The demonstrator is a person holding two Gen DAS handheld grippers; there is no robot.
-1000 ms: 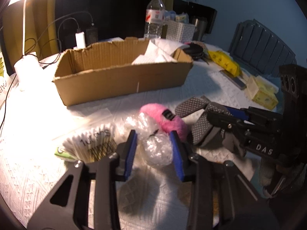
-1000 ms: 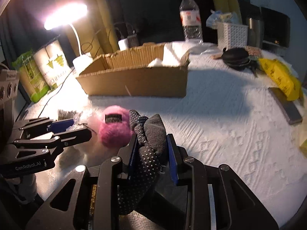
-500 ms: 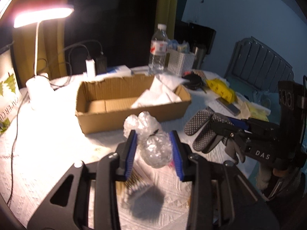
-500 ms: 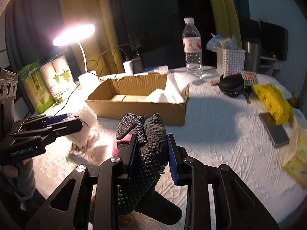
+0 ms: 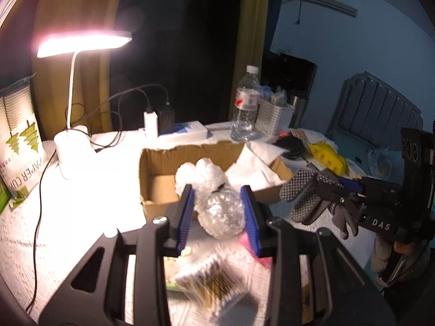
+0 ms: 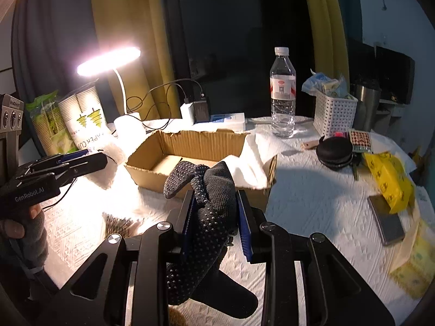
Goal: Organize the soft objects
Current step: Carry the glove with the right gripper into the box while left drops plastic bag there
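Note:
My left gripper (image 5: pixel 217 212) is shut on a crumpled wad of clear bubble wrap (image 5: pixel 217 201) and holds it in the air in front of the open cardboard box (image 5: pixel 155 179). My right gripper (image 6: pixel 214 217) is shut on a grey dotted glove (image 6: pixel 209 206) and holds it above the table, in front of the same box (image 6: pixel 206 144). White tissue (image 6: pixel 244 168) lies in the box's right end. The glove also shows in the left wrist view (image 5: pixel 304 190). A bit of a pink fluffy ball (image 5: pixel 244 240) shows under the left gripper.
A pack of cotton swabs (image 5: pixel 214 279) lies on the white cloth below the left gripper. A lit desk lamp (image 5: pixel 81 43), paper cups (image 6: pixel 84 114), water bottle (image 6: pixel 282 92), white basket (image 6: pixel 334 114), black pouch (image 6: pixel 334 152), yellow packet (image 6: pixel 388 179) and phone (image 6: pixel 386 222) surround the box.
Both grippers have risen from the table with the bubble wrap and the glove and moved toward the box. The pink ball stayed on the table.

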